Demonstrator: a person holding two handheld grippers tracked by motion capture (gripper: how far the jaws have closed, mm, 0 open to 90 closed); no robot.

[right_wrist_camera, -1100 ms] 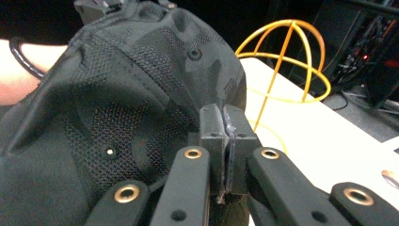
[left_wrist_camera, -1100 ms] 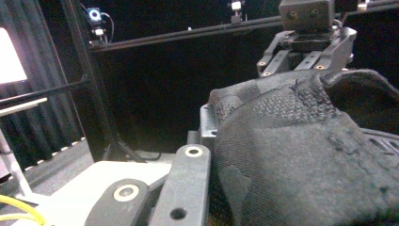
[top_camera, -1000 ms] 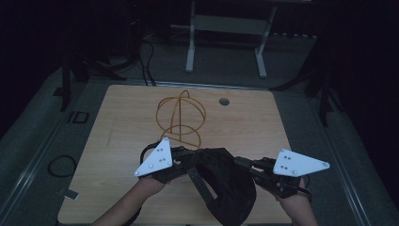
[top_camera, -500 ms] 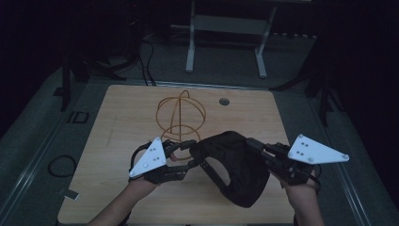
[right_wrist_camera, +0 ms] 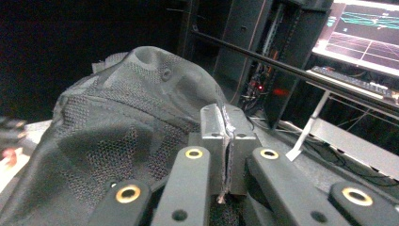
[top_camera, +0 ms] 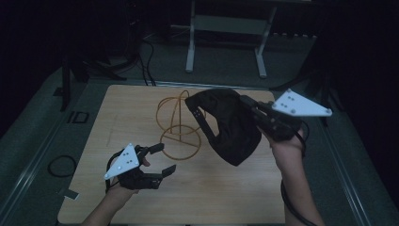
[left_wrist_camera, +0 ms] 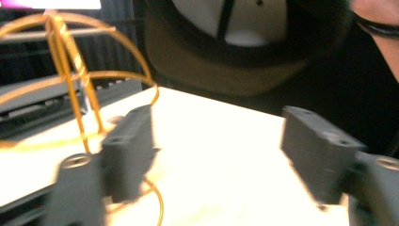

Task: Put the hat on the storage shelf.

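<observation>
Wooden table (top_camera: pixel 226 188): wire stand (top_camera: pixel 179 125) beside lifted cap (top_camera: pixel 230 123).

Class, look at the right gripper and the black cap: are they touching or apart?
Touching. In the right gripper view, the right gripper has its jaws shut on the black cap's edge.

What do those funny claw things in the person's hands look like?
Each black two-jaw gripper, left and right, carries a pale grey three-cornered plate dotted with small dark holes. The jaws are blocky dark grey pads on black linkage arms with brass-ringed pivots. A black cable trails by the bare right forearm.
</observation>
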